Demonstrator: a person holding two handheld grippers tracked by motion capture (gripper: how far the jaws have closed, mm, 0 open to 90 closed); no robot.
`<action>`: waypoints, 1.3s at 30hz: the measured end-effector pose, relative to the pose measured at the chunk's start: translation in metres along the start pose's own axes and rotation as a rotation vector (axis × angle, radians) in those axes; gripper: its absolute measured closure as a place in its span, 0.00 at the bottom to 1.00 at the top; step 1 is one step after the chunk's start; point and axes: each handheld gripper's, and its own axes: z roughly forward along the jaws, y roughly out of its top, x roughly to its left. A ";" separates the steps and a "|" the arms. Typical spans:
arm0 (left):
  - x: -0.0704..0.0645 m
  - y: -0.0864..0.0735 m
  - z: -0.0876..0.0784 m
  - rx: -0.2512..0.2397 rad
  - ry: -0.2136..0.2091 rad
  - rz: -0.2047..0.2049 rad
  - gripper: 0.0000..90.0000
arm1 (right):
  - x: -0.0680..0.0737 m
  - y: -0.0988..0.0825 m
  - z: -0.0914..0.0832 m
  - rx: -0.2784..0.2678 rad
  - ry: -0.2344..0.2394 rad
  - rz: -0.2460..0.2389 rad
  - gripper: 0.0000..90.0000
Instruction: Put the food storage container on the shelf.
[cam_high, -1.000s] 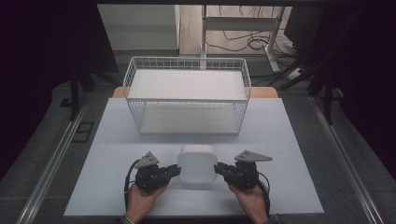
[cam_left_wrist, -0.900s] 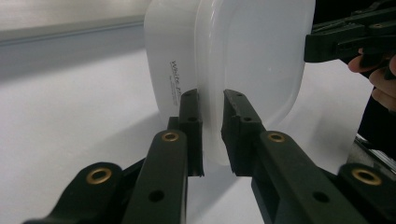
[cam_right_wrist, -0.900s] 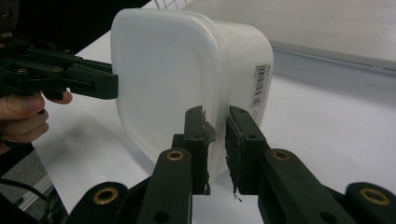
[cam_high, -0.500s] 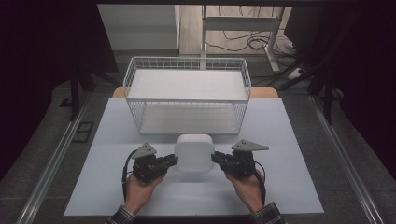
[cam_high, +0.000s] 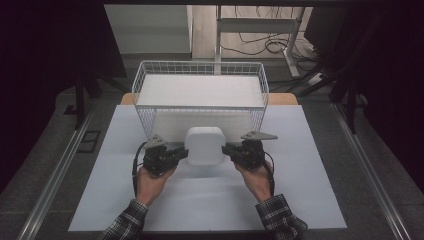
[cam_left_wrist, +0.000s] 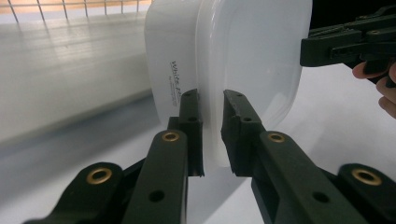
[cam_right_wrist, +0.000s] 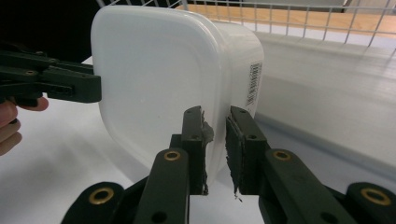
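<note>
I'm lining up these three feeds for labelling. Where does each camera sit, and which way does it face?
High view: above the person's side, looking forward and down at the table and wire basket; forearms and hands show.
Left gripper view: on the left gripper, looking along its jaws at the white container.
Right gripper view: on the right gripper, looking likewise.
Both gripper views share the container and basket.

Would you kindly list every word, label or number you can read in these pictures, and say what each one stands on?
"White..." in script, cut off by the left gripper, runs up the side of the white container; the smaller line beside it is too small to read.
A barcode sticker sits on the container's side in the right gripper view; its digits are too small to read.
</note>
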 end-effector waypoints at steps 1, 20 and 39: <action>0.002 0.002 0.002 0.000 0.001 0.000 0.87 | -0.002 0.001 0.001 0.002 -0.003 0.001 0.85; 0.027 0.004 0.037 0.052 0.030 -0.068 0.87 | -0.027 0.008 0.038 0.075 -0.046 0.037 0.84; 0.043 0.023 0.052 -0.030 0.102 -0.052 0.78 | -0.035 0.024 0.058 0.037 -0.104 0.021 0.75</action>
